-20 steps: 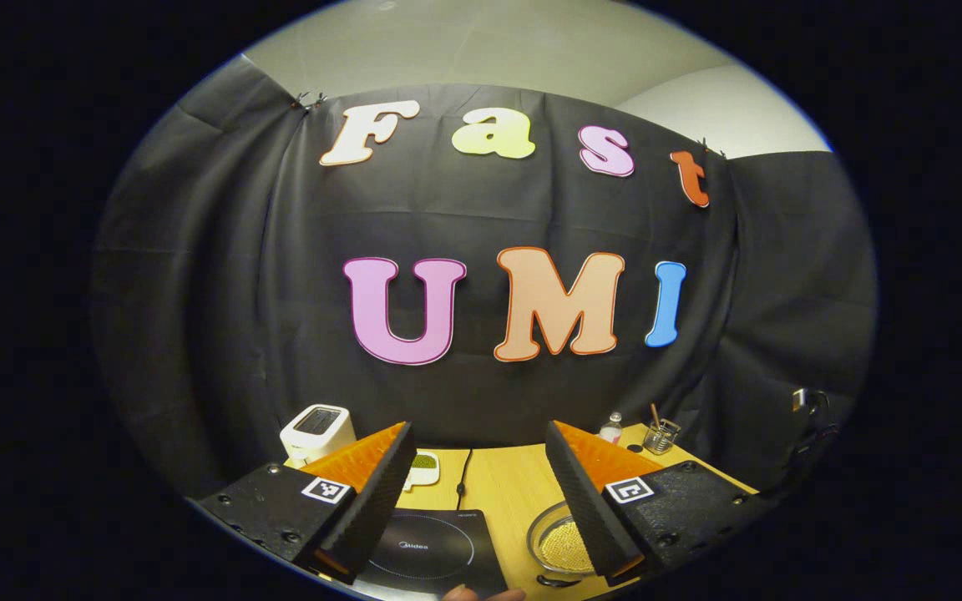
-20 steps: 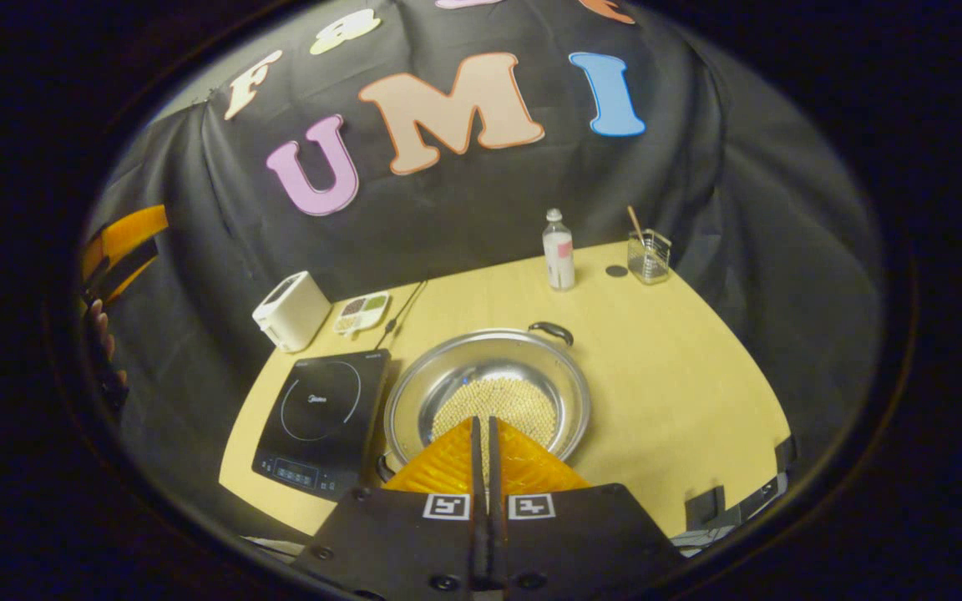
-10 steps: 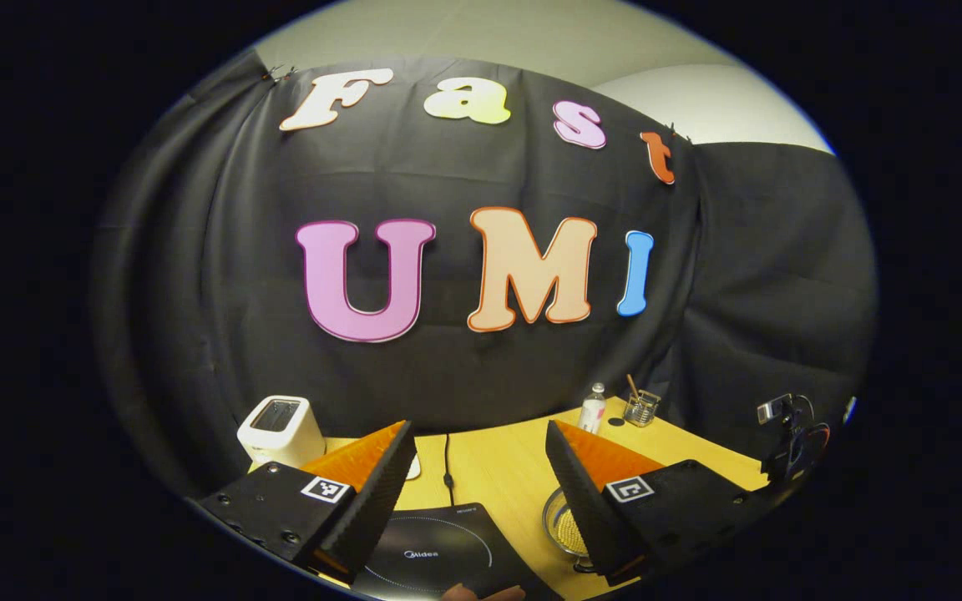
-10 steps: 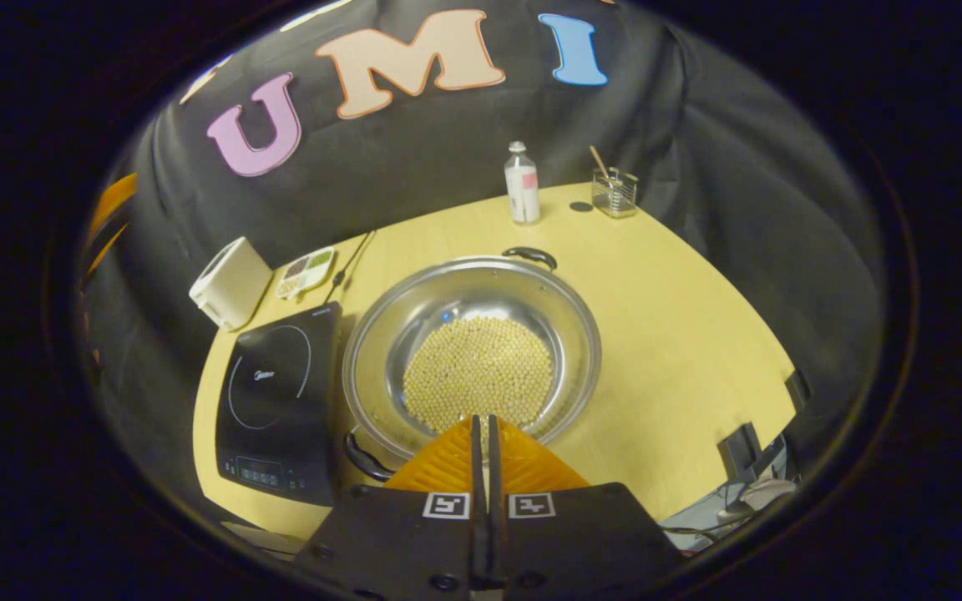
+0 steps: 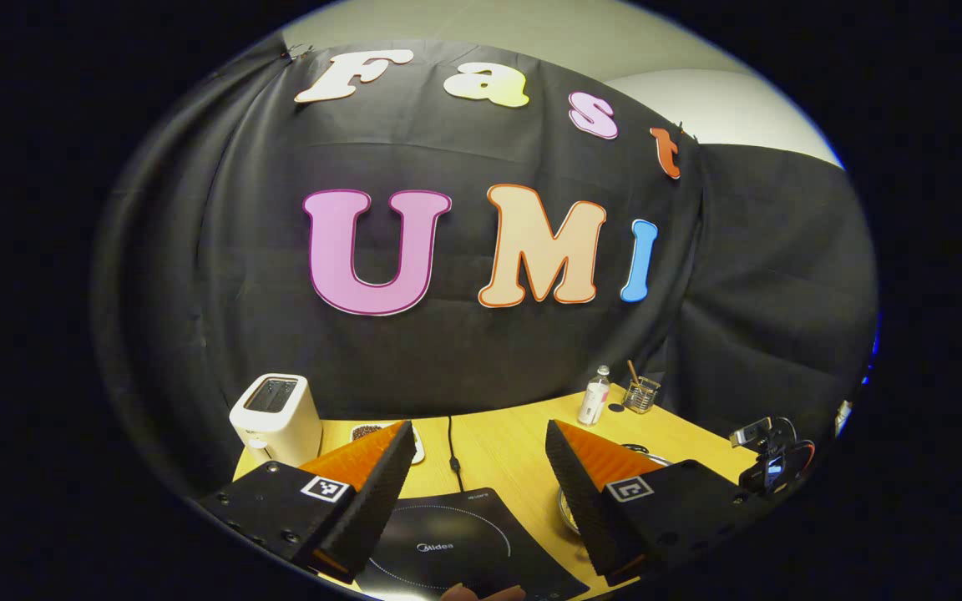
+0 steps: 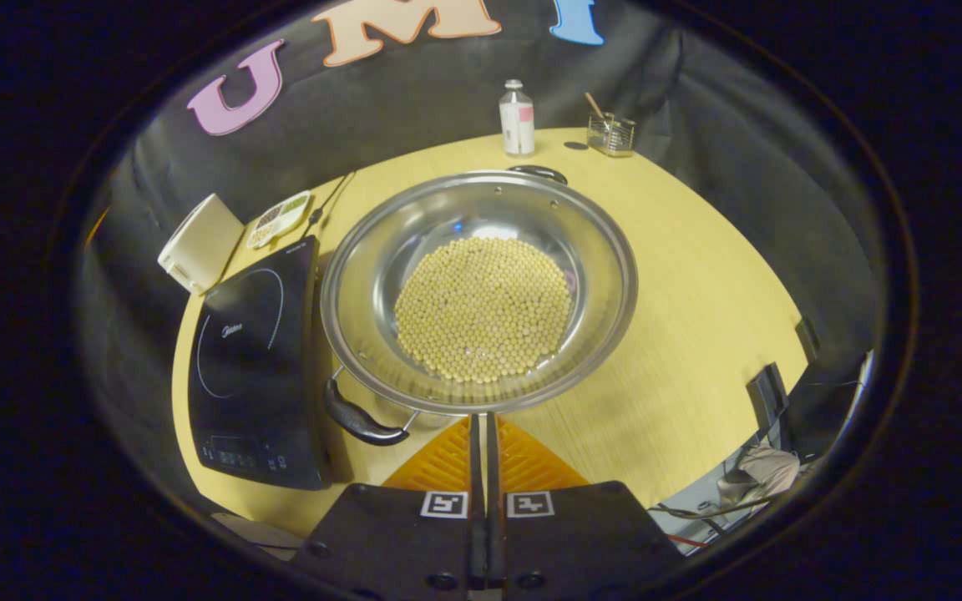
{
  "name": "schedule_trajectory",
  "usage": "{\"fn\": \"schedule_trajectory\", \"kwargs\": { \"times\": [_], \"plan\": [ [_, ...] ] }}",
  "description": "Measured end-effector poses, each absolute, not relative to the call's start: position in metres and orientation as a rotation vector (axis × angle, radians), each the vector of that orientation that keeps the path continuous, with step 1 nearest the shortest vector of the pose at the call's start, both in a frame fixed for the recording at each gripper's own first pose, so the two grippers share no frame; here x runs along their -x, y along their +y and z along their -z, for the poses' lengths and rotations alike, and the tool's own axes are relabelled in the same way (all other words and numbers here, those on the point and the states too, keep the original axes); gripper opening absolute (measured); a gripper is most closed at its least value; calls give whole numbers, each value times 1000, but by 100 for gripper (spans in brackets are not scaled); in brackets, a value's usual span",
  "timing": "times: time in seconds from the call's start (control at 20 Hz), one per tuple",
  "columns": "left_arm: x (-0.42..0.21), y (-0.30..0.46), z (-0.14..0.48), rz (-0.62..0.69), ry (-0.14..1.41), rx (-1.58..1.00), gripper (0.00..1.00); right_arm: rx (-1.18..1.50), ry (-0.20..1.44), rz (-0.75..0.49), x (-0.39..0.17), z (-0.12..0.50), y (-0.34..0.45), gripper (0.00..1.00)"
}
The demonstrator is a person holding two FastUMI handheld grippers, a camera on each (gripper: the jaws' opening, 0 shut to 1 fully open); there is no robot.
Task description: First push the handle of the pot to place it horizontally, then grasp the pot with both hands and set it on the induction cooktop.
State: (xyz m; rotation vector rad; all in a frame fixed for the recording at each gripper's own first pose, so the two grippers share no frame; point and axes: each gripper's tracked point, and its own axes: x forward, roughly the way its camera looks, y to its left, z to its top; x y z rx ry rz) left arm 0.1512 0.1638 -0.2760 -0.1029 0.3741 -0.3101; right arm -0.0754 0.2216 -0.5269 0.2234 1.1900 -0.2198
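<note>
Fingers pressed together, the right gripper (image 6: 481, 426) hovers just beside the pot's (image 6: 481, 288) near handle (image 6: 360, 420) (still angled). The pot sits beside the induction cooktop (image 6: 251, 351). Left gripper (image 5: 477, 492) hangs spread above the cooktop. Next: push that handle sideways to level it.

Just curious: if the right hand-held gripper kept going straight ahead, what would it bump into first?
Probably the near rim of the pot, just beyond the shut right hand-held gripper; depth is hard to judge.
</note>
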Motion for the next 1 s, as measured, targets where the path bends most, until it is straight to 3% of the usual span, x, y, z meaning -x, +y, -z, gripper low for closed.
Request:
{"fn": "schedule_trajectory", "kwargs": {
  "times": [0.5,0.6,0.65,1.0],
  "plan": [
    [-146,192,280,282,363,81,95,-312,1269,242,75,554,261,0],
    [-144,197,284,273,371,86,95,-319,1273,230,72,552,268,10],
    [-143,199,286,268,375,92,95,-322,1275,225,70,552,271,2],
    [-145,205,290,254,385,92,95,-369,1281,194,50,552,295,3]
  ]
}}
